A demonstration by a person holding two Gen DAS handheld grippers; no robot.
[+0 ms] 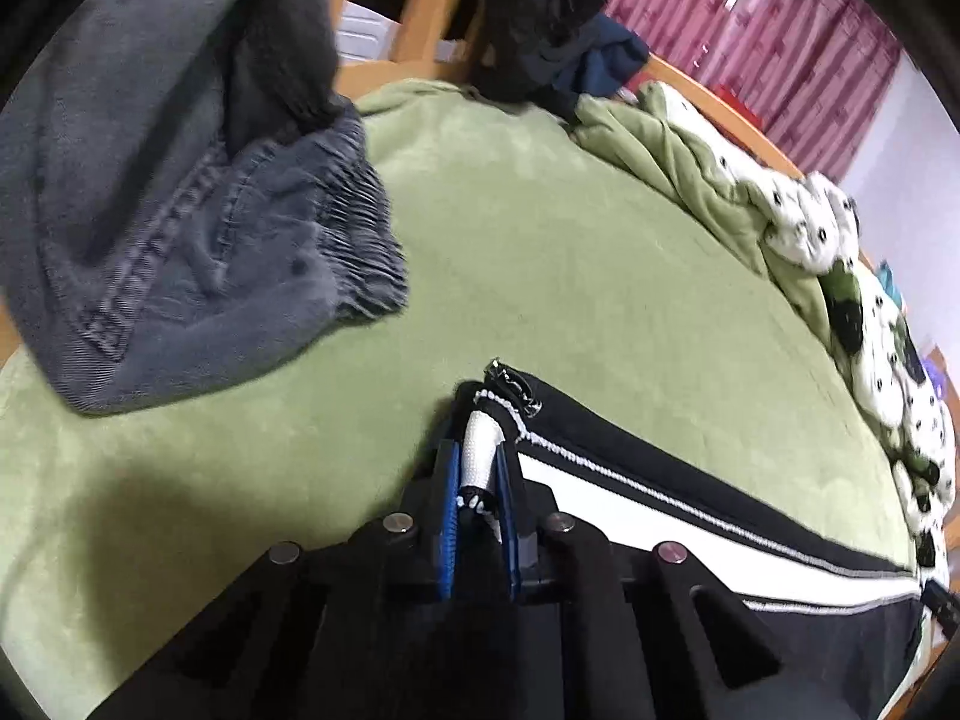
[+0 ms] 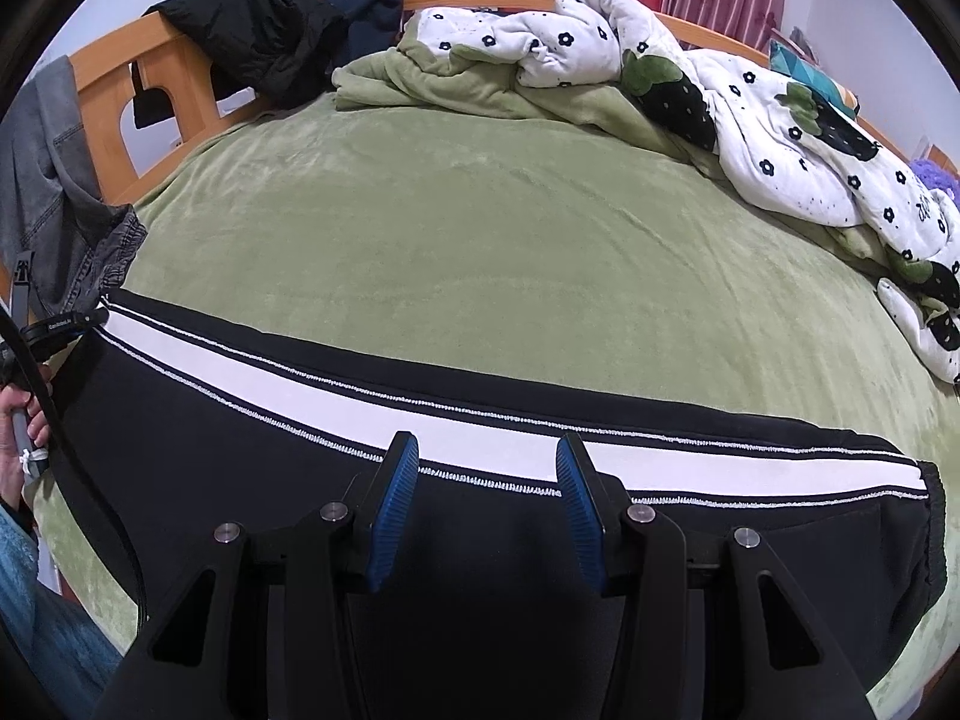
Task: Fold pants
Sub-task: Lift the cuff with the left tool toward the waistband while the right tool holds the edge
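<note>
Denim, a grey garment (image 2: 42, 180), hangs over the wooden bed frame (image 2: 114, 114) at the upper left of my right view; a black jacket (image 2: 252, 42) drapes further right, and a flowered quilt (image 2: 780, 138) is bunched at the upper right. Black pants (image 2: 198, 456) with a white side stripe lie flat across the green blanket (image 2: 450, 240), long axis running left to right along the lower frame. My left gripper (image 1: 478, 468) is pinched tight on the pants' end. My right gripper (image 2: 487, 486) hovers half open over the stripe, gripping nothing.
</note>
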